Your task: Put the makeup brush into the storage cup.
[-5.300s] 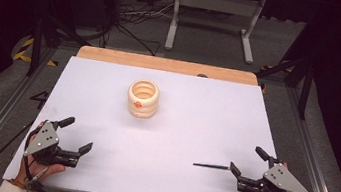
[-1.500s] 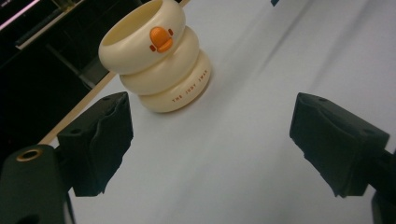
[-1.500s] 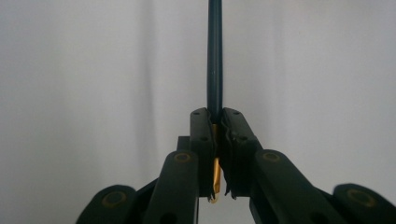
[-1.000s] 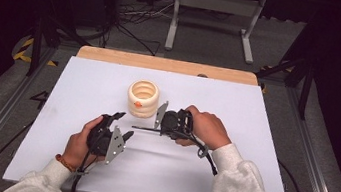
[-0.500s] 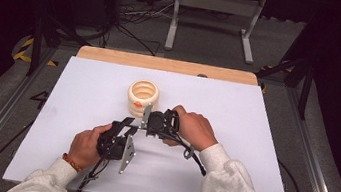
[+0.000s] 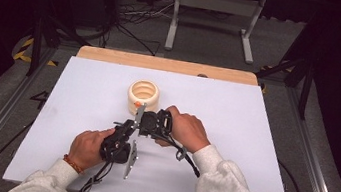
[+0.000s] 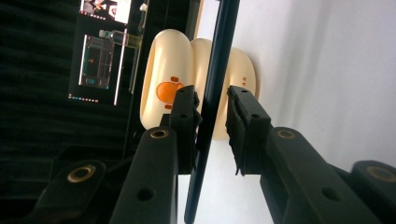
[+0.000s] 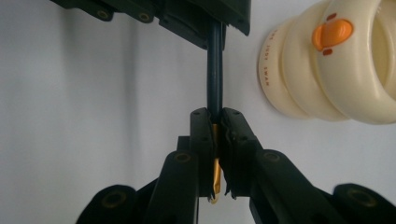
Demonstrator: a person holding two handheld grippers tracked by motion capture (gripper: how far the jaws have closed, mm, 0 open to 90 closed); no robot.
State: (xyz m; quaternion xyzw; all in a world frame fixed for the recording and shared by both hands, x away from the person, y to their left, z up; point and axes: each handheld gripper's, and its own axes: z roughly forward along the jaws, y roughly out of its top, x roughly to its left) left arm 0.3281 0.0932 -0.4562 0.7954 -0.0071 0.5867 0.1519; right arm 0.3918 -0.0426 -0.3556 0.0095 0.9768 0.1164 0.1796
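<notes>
- Left gripper view: my left gripper (image 7: pixel 210 100) is straddling the dark rod (image 7: pixel 219 46); its jaws have just been closing with the rod between them; one pad is seeming to touch the shaft while the other is standing off with a sliver of gap, so it is not pinching yet
- Right gripper view: my right gripper (image 8: pixel 214 116) is clamping hard on the rod (image 8: pixel 215 70) close to its gold tip (image 8: pixel 215 182); the rod is running straight across from one gripper to the other, hanging above the white table (image 6: pixel 253 138), just in front of the cream ringed holder (image 6: pixel 143 95)
- What I am fearing: with one pad meeting first, the closing jaws may be shoving the thin shaft sideways, levering it in the right grip, or letting it twist or slip out
- Another risk: both grippers are working near the holder (image 8: pixel 327 70); a swing of the rod's end could be knocking it or pushing it along the table
- Pose, high view: my left hand (image 6: pixel 85 147) is coming in low from the near edge; my right hand (image 6: pixel 186 131) is reaching in from the right, its gripper aiming leftward; the two are nearly meeting at the table's middle
</notes>
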